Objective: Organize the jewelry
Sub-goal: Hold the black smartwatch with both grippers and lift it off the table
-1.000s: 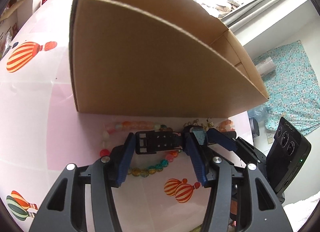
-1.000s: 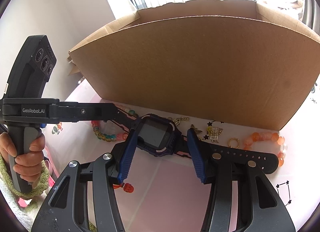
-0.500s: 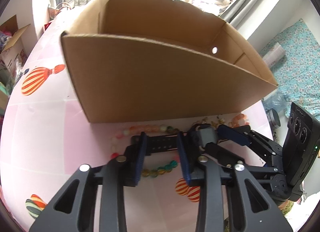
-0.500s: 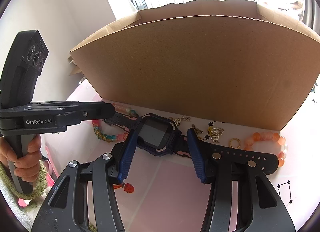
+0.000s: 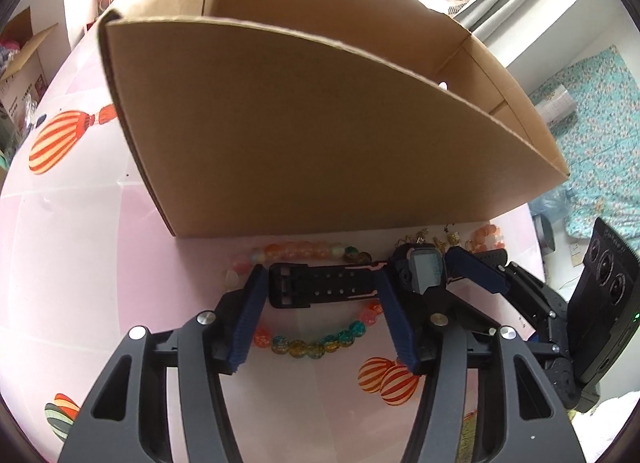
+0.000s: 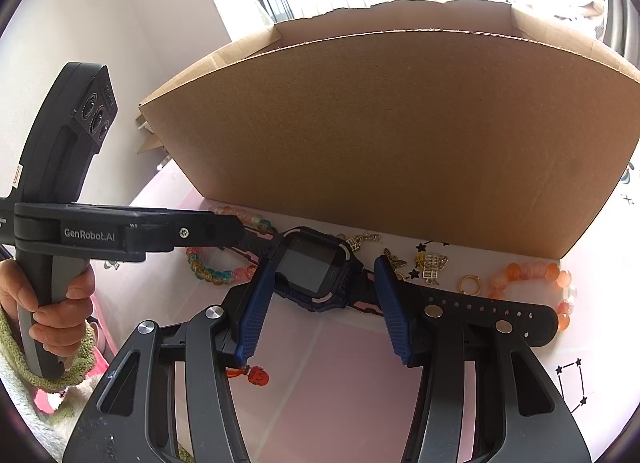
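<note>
A dark blue smartwatch (image 6: 310,269) with black straps lies on the pink tablecloth in front of a cardboard box (image 6: 400,143). My right gripper (image 6: 324,275) is open with its fingers on either side of the watch face. My left gripper (image 5: 320,287) is open around the buckle strap (image 5: 320,283); the watch face (image 5: 426,271) shows at its right. A multicolour bead bracelet (image 5: 312,343) lies under the strap. A pink-orange bead bracelet (image 5: 300,251) lies by the box wall (image 5: 320,135).
Small gold charms (image 6: 430,263), a gold ring (image 6: 468,283) and an orange bead bracelet (image 6: 532,275) lie to the right along the box. A small red charm (image 6: 256,375) lies near my right gripper's left finger. The table edge falls off at the left.
My left gripper has opened wider around the buckle strap and moved closer to the box. My right gripper and the watch have stayed in place.
</note>
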The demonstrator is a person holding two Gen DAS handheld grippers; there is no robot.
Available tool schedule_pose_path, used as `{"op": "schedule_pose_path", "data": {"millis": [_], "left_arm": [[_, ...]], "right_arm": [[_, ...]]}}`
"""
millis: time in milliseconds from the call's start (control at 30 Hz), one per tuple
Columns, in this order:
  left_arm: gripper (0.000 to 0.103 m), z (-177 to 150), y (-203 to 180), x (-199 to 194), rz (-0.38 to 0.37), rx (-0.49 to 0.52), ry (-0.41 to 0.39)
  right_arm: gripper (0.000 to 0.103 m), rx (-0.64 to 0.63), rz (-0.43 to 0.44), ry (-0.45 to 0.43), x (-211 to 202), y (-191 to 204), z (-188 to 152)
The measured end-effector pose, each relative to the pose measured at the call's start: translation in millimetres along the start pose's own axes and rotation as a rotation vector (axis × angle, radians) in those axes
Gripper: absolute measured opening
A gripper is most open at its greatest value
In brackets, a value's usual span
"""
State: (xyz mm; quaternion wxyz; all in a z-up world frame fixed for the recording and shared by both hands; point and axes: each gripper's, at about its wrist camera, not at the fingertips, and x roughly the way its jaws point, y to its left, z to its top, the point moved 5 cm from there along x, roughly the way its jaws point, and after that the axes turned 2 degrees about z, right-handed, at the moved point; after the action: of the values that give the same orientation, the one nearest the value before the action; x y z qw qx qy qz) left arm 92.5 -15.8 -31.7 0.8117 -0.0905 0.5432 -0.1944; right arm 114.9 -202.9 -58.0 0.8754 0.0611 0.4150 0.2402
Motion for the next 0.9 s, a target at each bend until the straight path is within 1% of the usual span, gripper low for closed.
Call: {"op": "schedule_pose_path", "data": {"millis": [100, 167, 200, 267, 300, 367, 467, 533, 633, 733, 800, 900], "left_arm": [[0.054, 0.3, 3.6, 0.7, -0.073, -0.037, -0.001], [0.054, 0.0, 1.7, 2.5, -0.097, -0.044, -0.009], [0.054, -0.3, 0.7, 2.0, -0.098, -0.038, -0.011], [0.047, -0.1, -0.9, 3.3, -0.093, -0.028, -0.014], [0.042, 0.1, -0.5, 3.3, -0.089, -0.025, -0.012], [0.039, 0.3, 0.0, 2.0, -0.088, -0.013, -0.018], [0.032, -0.6, -9.6, 0.4, -0.077, 0.019, -0.033], [0.027, -1.5, -17.8, 0.7, -0.053, 0.060, -0.051], [0.025, -4.1, -29.2, -2.3, 0.006, 0.141, -0.086], [0.024, -8.6, -40.5, -8.8, 0.052, 0.222, -0.126], [0.024, -13.3, -50.8, -14.4, 0.089, 0.290, -0.169], [0.024, -20.0, -59.5, -18.3, 0.140, 0.355, -0.204]], "right_arm": [[0.049, -0.001, 0.000, -0.001, 0.0, -0.1, -0.4], [0.049, -0.001, 0.000, -0.001, -0.1, 0.1, -0.7], [0.049, -0.002, 0.001, -0.001, 0.1, 0.3, -0.7], [0.049, -0.001, 0.000, -0.001, -0.1, 0.4, -1.3], [0.049, -0.002, 0.000, -0.002, -0.1, 0.3, -1.3], [0.049, -0.002, 0.000, -0.003, 0.2, 0.6, -1.4], [0.049, -0.002, -0.002, -0.004, 0.5, 1.0, -1.0], [0.049, -0.003, -0.001, -0.005, 0.1, 0.9, -1.3], [0.049, -0.002, -0.004, -0.011, -0.5, 1.5, -1.0], [0.049, 0.001, -0.024, -0.019, -5.3, 1.9, -1.1], [0.049, 0.010, -0.038, -0.041, -15.5, 0.2, -1.9], [0.049, 0.049, -0.045, -0.068, -35.4, -4.2, -9.1]]}}
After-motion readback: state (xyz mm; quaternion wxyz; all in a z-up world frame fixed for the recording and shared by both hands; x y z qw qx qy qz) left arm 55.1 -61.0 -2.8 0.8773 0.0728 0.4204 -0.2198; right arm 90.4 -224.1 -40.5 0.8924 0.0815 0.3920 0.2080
